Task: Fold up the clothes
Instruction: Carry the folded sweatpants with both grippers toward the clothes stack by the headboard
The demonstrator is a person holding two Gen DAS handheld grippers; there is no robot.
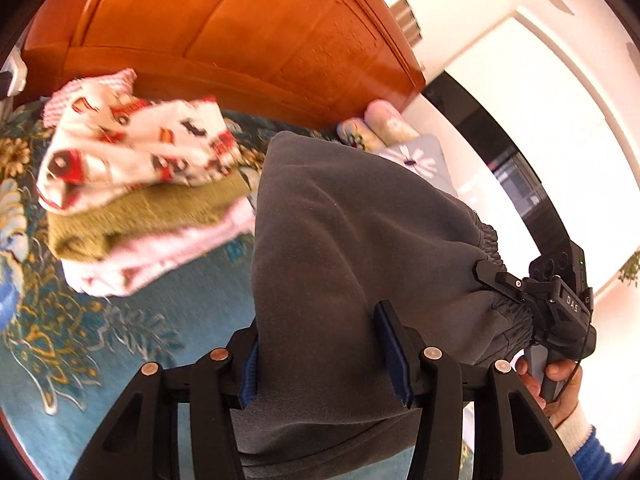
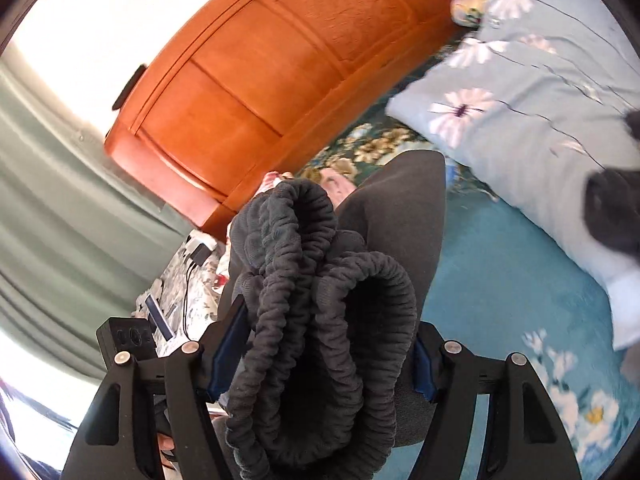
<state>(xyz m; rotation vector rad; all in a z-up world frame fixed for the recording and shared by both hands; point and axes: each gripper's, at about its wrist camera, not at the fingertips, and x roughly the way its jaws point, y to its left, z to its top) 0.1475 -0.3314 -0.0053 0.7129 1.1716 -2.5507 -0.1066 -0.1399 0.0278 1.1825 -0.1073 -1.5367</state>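
Garment: we hold a dark grey fleece pair of trousers with a gathered elastic waistband, lifted above the teal flowered bedspread.
Left gripper: the left gripper has its blue pads on both sides of a thick layer of the grey cloth and clamps it, half wide.
Right gripper: the right gripper grips the bunched waistband between its pads, rather wide because the bundle is thick.
Step in hand: we judge that we carry the folded trousers, both ends gripped, toward a place to put them.
Pile: a stack of folded clothes, white printed on olive knit on pink, lies on the bedspread before the orange wooden headboard.
Next move: it probably calls for lowering the trousers flat, on the stack or just beside it, then releasing both grips evenly so the fold does not open.
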